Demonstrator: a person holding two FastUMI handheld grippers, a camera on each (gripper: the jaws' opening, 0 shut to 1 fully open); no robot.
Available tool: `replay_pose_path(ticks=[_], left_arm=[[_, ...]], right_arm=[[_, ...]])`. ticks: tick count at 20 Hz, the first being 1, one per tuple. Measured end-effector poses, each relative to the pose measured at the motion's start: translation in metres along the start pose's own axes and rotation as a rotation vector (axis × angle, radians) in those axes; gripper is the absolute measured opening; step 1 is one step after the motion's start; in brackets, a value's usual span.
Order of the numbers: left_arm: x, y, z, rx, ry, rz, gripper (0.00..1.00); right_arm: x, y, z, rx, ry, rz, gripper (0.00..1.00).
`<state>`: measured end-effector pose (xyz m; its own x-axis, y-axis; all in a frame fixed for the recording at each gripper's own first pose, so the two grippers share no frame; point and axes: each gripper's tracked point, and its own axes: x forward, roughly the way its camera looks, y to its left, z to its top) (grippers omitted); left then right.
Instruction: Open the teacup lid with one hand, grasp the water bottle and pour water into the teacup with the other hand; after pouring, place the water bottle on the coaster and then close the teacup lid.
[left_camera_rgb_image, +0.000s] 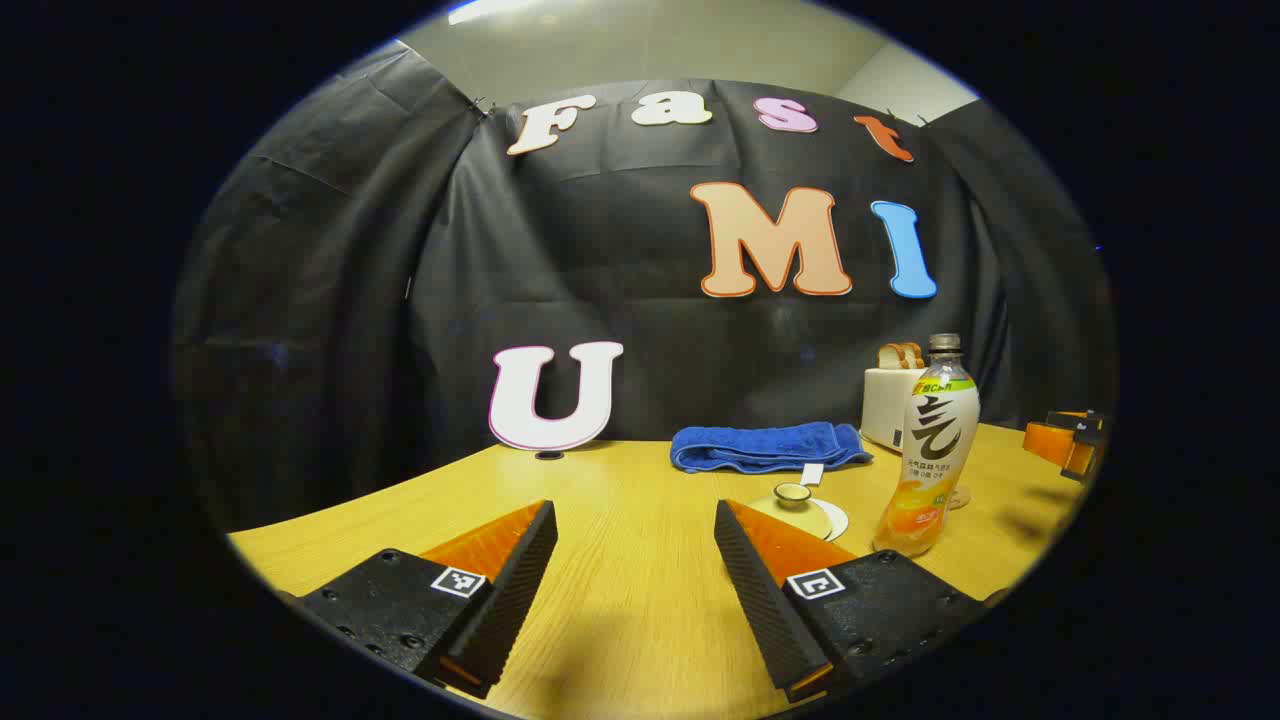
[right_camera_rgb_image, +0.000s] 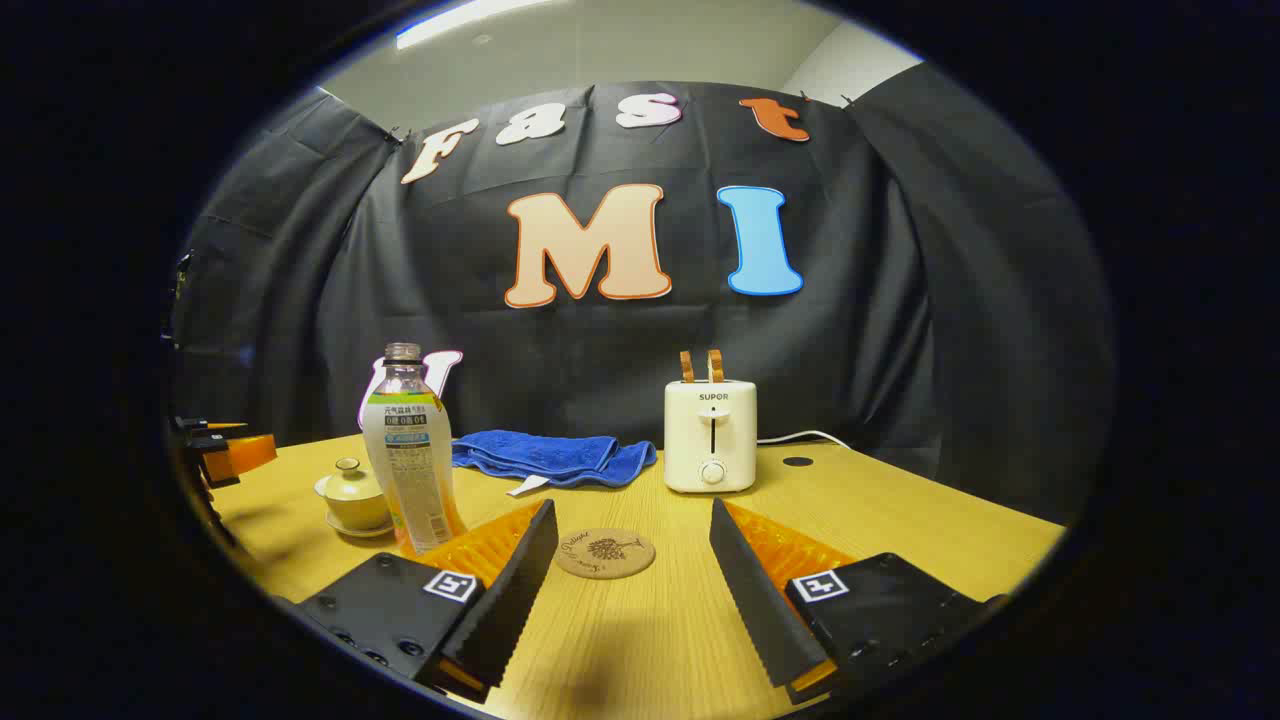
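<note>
The wooden worktop (right_camera_rgb_image: 900, 520) carries everything, and nothing is touched yet. At the back stand a white toaster (right_camera_rgb_image: 710, 436) with bread slices in it and a folded blue towel (right_camera_rgb_image: 550, 455). The water bottle (right_camera_rgb_image: 410, 450) stands upright, without cap, just beside the teacup (right_camera_rgb_image: 355, 495) on its saucer. I judge the bottle light and a little soft, with a smooth label, so it is best taken at the narrow middle, not too hard, because water may spill from the open neck. The cup looks like ceramic, fragile; its lid (left_camera_rgb_image: 792, 492) should be taken by the small knob. The round coaster (right_camera_rgb_image: 604, 553) lies free in front. The left claw (left_camera_rgb_image: 635, 560) is open and holds nothing; the right claw (right_camera_rgb_image: 632, 560) is also spread apart, empty.
</note>
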<state>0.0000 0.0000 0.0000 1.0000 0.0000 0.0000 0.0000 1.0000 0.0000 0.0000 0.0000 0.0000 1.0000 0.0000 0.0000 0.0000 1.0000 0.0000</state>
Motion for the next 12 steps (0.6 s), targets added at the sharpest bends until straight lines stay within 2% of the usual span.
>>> replay_pose_path(ticks=[1, 4, 5, 6, 8, 9, 11, 12], left_arm=[[-0.0006, 0.0006, -0.0003, -0.001, -0.003, -0.001, 0.91], [0.0005, 0.0004, 0.0004, -0.001, -0.002, -0.002, 0.93], [-0.0001, 0.0007, -0.0001, 0.0, -0.002, -0.002, 0.91], [0.0006, 0.0007, 0.0001, 0.0, -0.003, -0.002, 0.93], [-0.0001, 0.0004, -0.0004, 0.0, -0.002, -0.002, 0.93], [0.0, 0.0007, -0.0005, 0.0, -0.002, -0.002, 0.93], [-0.0005, 0.0008, -0.0005, 0.0, -0.001, -0.002, 0.93], [-0.0005, 0.0006, -0.0001, 0.0, -0.002, -0.002, 0.93]], right_arm=[[0.0003, 0.0, 0.0, 0.0, 0.0, 0.0, 0.97], [0.0, -0.0002, 0.0, 0.0, 0.0, 0.0, 1.0], [-0.0004, 0.0001, 0.0002, 0.0, 0.0, -0.001, 0.98], [0.0002, 0.0002, -0.0002, 0.0, 0.0, 0.0, 0.94], [0.0003, 0.0004, 0.0003, 0.0, 0.0, 0.0, 0.98], [0.0002, 0.0003, -0.0003, 0.0, 0.0, -0.001, 0.94], [0.0007, 0.0, -0.0003, 0.0, 0.0, 0.0, 0.97], [0.0008, 0.0, -0.0005, 0.0, -0.001, 0.0, 0.94]])
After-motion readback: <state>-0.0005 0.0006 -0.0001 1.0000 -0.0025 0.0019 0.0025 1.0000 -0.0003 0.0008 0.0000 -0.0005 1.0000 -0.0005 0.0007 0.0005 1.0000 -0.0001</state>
